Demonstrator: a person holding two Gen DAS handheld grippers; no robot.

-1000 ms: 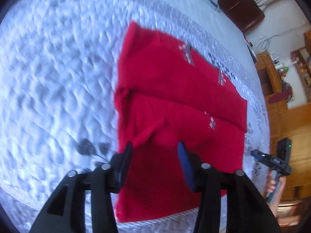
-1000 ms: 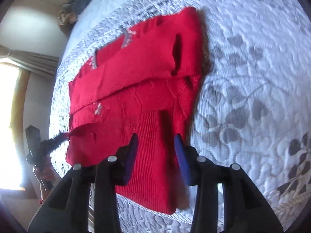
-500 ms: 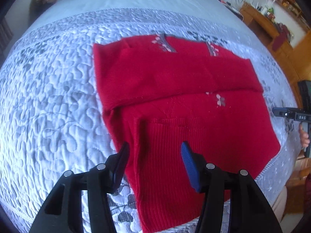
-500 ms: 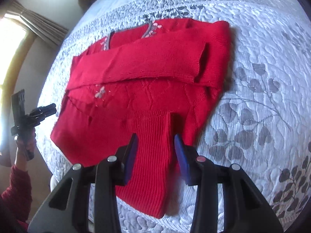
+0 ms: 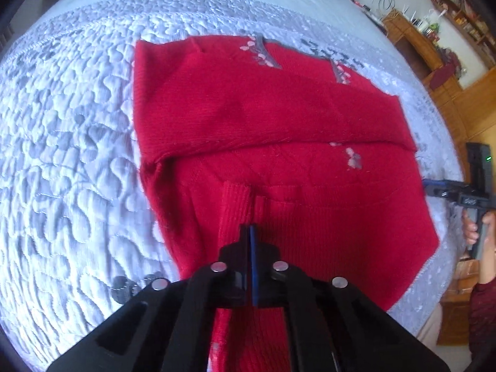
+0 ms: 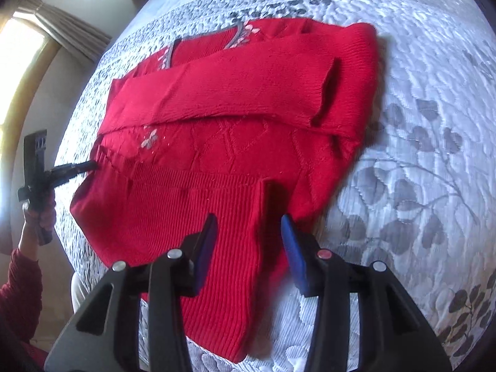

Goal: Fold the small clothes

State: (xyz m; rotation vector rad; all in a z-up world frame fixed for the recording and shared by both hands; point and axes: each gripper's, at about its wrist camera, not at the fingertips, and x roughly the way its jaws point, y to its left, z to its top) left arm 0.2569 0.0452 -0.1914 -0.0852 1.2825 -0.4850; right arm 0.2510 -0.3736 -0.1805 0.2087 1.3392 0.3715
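STEP: hem fold of red sweater (image 5: 279,117) judged under way | PLACE: sweater lay flat on quilted bed (image 5: 68,142), sleeves crossed above hem | LEFT: left gripper (image 5: 249,232) was pinched shut on hem rib | RIGHT: right gripper (image 6: 248,232) fingers were parted, straddling hem, just opening, nothing clamped | NEXT: right closure on hem judged needed, then both corners lifted toward collar.

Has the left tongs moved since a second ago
Yes. The left tongs came down toward the red sweater on the quilt, and its jaws have just closed on the ribbed hem.
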